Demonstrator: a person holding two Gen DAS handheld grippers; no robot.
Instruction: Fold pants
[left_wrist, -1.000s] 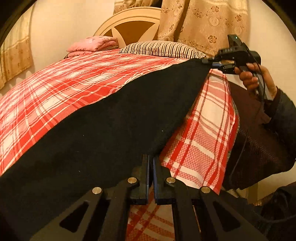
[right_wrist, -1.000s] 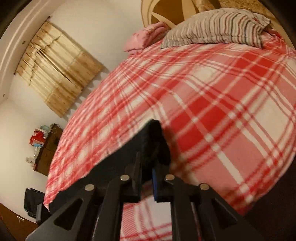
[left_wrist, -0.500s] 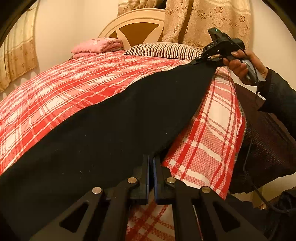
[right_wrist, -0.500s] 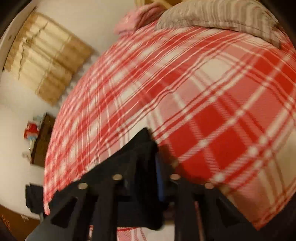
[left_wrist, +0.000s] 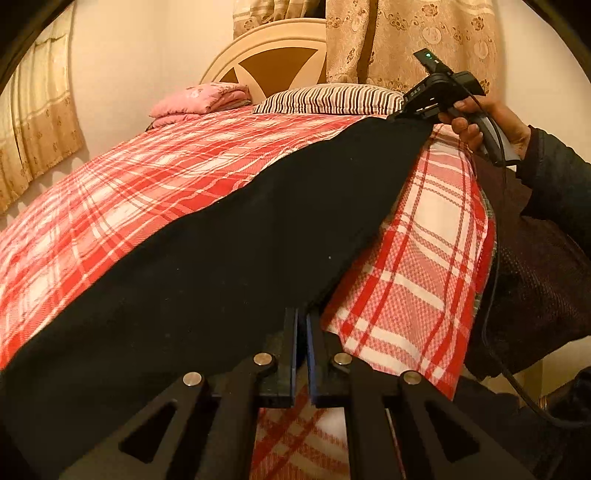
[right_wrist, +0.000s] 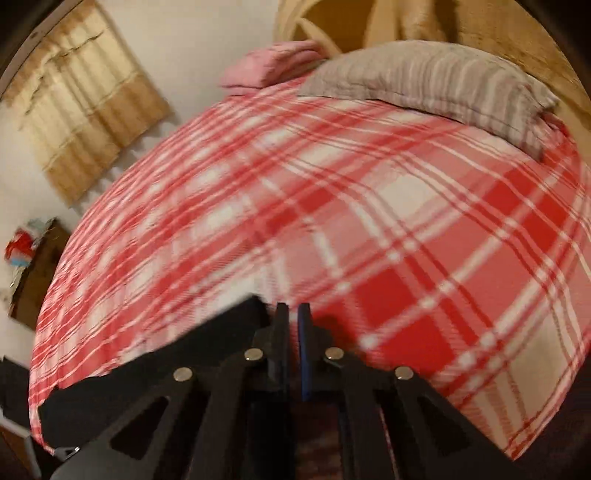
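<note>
The right wrist view is smeared with blur, so the plaid lines of the bedspread (right_wrist: 369, 206) run soft and the black cloth at the bottom shows no seam or edge detail; the lower rim of both views is filled by the grippers' own black linkages, which cover whatever lies directly beneath them. In the left wrist view the near end of the black pants (left_wrist: 229, 258) runs out of frame at the bottom left, so its full length cannot be made out, and the waistband or hem cannot be told apart on the flat dark fabric. The pants lie stretched in a long diagonal band across the red and white bedspread, from the near left corner to the far right edge of the bed. The left gripper (left_wrist: 301, 325) has its jaws together, pinched on the near right edge of the pants, with the cloth entering the thin slit between the pads. At the far end a hand (left_wrist: 487, 122) holds the right gripper (left_wrist: 406, 112), whose tip sits on the far corner of the pants; in its own view the right gripper (right_wrist: 293, 321) has jaws that have just been closing to a narrow slit, with black cloth lying against the left finger, though blur hides whether the pads clamp it. A striped pillow (left_wrist: 328, 98) and a folded pink blanket (left_wrist: 199, 101) sit by the headboard (left_wrist: 273, 48).
</note>
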